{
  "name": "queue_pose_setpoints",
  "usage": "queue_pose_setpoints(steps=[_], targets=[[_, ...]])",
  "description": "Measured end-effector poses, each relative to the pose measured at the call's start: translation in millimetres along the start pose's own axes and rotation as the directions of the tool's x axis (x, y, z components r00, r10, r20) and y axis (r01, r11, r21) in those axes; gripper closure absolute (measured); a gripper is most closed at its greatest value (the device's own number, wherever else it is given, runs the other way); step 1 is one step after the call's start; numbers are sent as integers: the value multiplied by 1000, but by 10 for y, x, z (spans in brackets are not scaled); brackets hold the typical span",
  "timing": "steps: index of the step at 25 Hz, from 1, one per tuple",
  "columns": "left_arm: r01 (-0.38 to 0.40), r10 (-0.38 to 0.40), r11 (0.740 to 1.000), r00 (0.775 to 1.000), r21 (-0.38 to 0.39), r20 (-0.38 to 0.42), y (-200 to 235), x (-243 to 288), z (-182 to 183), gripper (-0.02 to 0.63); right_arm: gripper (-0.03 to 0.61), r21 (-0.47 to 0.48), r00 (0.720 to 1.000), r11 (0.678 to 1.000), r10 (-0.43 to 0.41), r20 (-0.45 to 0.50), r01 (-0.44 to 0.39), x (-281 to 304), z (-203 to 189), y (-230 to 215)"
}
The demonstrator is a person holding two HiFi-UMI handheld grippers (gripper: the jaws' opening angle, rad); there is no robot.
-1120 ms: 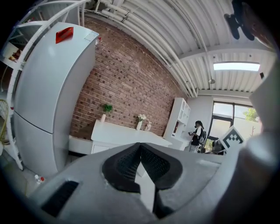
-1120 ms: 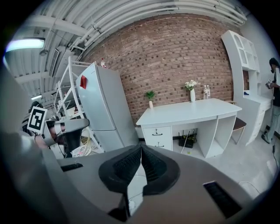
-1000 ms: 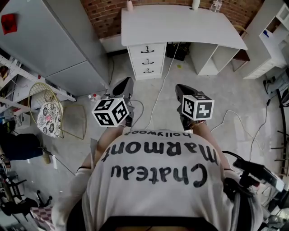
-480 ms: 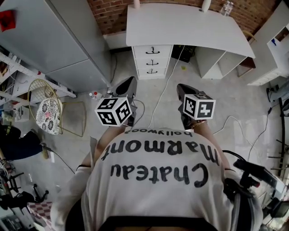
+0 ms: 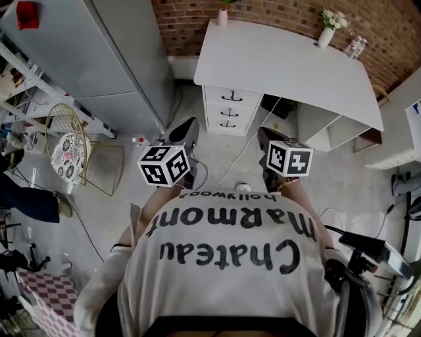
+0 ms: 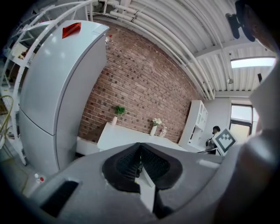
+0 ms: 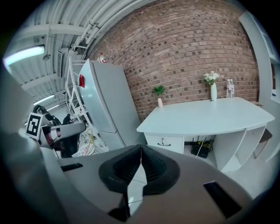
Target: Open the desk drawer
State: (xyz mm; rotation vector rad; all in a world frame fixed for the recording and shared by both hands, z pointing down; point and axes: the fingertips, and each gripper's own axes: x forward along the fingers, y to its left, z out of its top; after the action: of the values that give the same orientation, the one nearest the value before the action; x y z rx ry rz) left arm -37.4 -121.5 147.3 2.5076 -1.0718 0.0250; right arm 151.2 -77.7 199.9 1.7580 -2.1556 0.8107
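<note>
A white desk stands against the brick wall, with a stack of three drawers under its left end, all closed. The top drawer shows its dark handle in the right gripper view. My left gripper and right gripper are held in front of my chest, over the floor and well short of the desk. Both point toward it. The left gripper has its jaws together with nothing between them. The right gripper is likewise shut and empty.
A tall grey refrigerator stands left of the desk. A gold wire chair with a patterned bag is at the left. A cable runs across the floor toward the desk. A flower vase and small plant sit on the desk.
Both grippers and I have moved toward the desk, which now sits lower and larger in the head view. The jaws stay shut.
</note>
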Motion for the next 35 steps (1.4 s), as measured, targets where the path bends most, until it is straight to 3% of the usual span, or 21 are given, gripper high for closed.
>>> queue_pose_setpoints(steps=[8, 13, 16, 20, 26, 32, 35], targets=[[-71, 70, 995, 997, -68, -6, 54, 636, -27, 600, 565, -90, 989, 985, 151, 0, -150, 477, 639, -346], [-161, 165, 985, 984, -55, 73, 84, 894, 74, 600, 565, -68, 933, 933, 357, 51, -353, 641, 923, -367], [-182, 186, 982, 980, -57, 74, 70, 1027, 48, 600, 565, -86, 906, 904, 422, 34, -418, 790, 1000, -346], [-219, 222, 974, 973, -50, 63, 119, 1157, -56, 600, 565, -143, 904, 893, 423, -58, -427, 1108, 863, -386], [-271, 278, 956, 960, -115, 44, 313, 1278, -340, 600, 565, -81, 880, 885, 439, -184, -458, 1572, 347, -507], [-293, 305, 945, 950, -144, 66, 643, 1371, -534, 600, 565, -76, 860, 873, 455, -232, -482, 2016, 100, -586], [-319, 330, 933, 943, -165, 40, 777, 1401, -773, 600, 565, -70, 860, 877, 445, -252, -474, 2179, -92, -708]])
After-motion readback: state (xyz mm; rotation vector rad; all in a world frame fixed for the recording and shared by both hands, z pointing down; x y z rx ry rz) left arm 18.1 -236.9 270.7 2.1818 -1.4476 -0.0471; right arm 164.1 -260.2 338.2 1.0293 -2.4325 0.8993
